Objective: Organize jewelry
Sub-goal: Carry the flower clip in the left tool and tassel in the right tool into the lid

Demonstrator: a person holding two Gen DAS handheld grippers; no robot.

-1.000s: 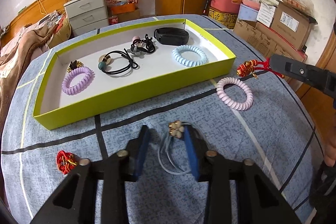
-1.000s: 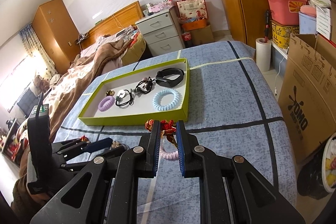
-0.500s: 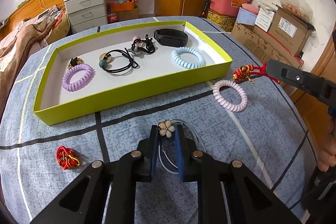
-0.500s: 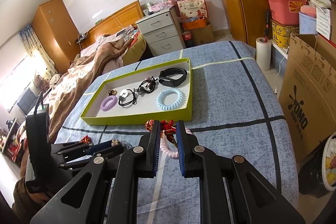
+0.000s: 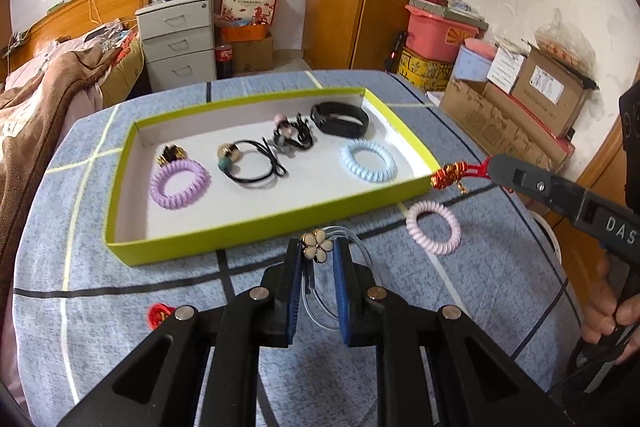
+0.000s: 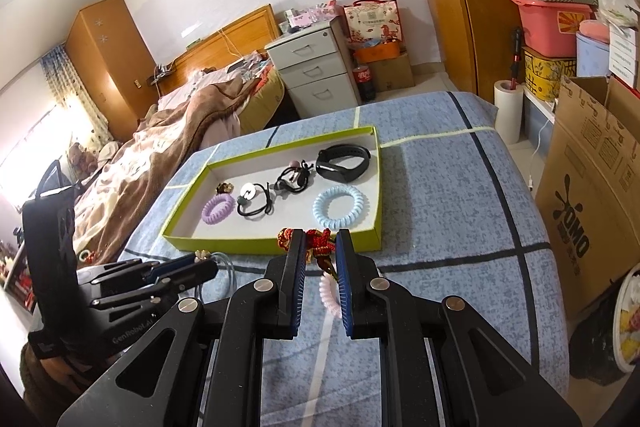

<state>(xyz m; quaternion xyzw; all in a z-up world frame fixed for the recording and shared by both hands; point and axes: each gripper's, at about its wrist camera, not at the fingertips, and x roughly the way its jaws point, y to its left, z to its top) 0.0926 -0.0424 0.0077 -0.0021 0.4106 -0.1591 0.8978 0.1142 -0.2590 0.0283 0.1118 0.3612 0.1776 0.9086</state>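
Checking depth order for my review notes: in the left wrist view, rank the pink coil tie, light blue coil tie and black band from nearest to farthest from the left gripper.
1. Pink coil tie, on the cloth, right of the left gripper.
2. Light blue coil tie, in the tray's near right corner.
3. Black band, by the tray's far wall.

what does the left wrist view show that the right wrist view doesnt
Only the left wrist view shows the whole pink coil hair tie lying on the cloth and a small red knot near the left gripper, which is shut on the flower hair tie. Only the right wrist view shows the wardrobe and white paper roll. Both share the green tray, the blue coil tie, and the right gripper shut on the red knot charm.
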